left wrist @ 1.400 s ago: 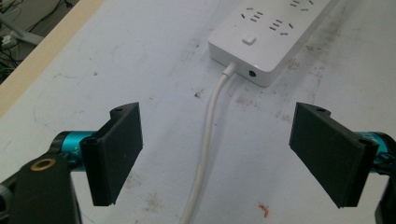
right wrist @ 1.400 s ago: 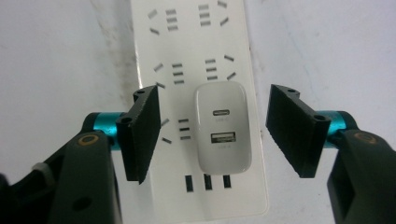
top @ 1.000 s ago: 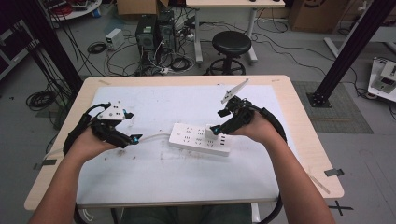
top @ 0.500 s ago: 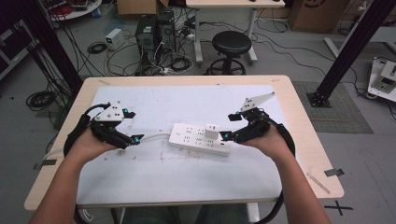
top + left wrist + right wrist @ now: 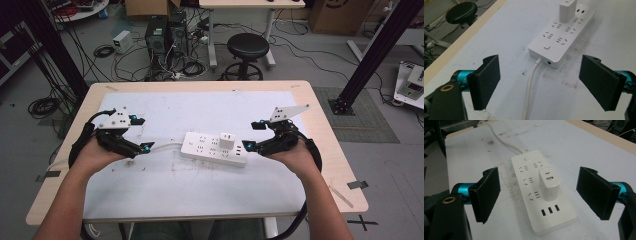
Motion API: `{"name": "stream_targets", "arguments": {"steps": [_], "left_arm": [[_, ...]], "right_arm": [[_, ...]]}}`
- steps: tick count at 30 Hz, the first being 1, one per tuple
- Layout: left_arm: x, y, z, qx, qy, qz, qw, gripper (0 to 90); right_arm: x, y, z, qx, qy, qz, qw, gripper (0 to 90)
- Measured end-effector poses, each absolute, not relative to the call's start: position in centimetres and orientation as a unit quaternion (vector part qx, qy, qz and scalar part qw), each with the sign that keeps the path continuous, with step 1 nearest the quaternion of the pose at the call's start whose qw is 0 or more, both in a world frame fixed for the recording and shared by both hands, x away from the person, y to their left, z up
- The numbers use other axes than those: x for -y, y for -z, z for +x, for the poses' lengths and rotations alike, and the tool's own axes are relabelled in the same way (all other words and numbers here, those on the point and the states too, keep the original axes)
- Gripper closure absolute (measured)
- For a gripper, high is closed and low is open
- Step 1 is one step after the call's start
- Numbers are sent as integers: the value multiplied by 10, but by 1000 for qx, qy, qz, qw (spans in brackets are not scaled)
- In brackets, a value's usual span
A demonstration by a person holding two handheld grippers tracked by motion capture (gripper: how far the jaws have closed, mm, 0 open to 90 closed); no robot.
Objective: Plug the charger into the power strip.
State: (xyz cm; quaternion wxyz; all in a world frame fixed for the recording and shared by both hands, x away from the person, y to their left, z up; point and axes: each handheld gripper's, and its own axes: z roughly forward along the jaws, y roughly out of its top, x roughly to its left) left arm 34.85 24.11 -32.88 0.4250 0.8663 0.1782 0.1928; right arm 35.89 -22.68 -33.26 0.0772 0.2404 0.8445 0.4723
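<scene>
We see one white power strip (image 5: 214,149) lying flat near the middle of the worktop (image 5: 200,195). One white charger (image 5: 228,140) stands plugged into it, upright. One white cord (image 5: 530,85) runs out of the strip's end toward the left edge of the worktop. We hold two claws. The left claw (image 5: 142,135) sits just off the cord end of the strip, spread wide, pinching nothing. The right claw (image 5: 252,135) sits just off the other end, spread wide too, touching nothing. One black stool (image 5: 245,47) stands on the floor past the far edge.
</scene>
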Motion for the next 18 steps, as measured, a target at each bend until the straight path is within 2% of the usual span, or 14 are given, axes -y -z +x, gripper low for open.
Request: {"name": "stream_targets", "arguments": {"steps": [18], "left_arm": [[-242,333,352,-188,-191,866,422,173]], "right_arm": [[232,333,363,-841,-470,254,91,198]]}}
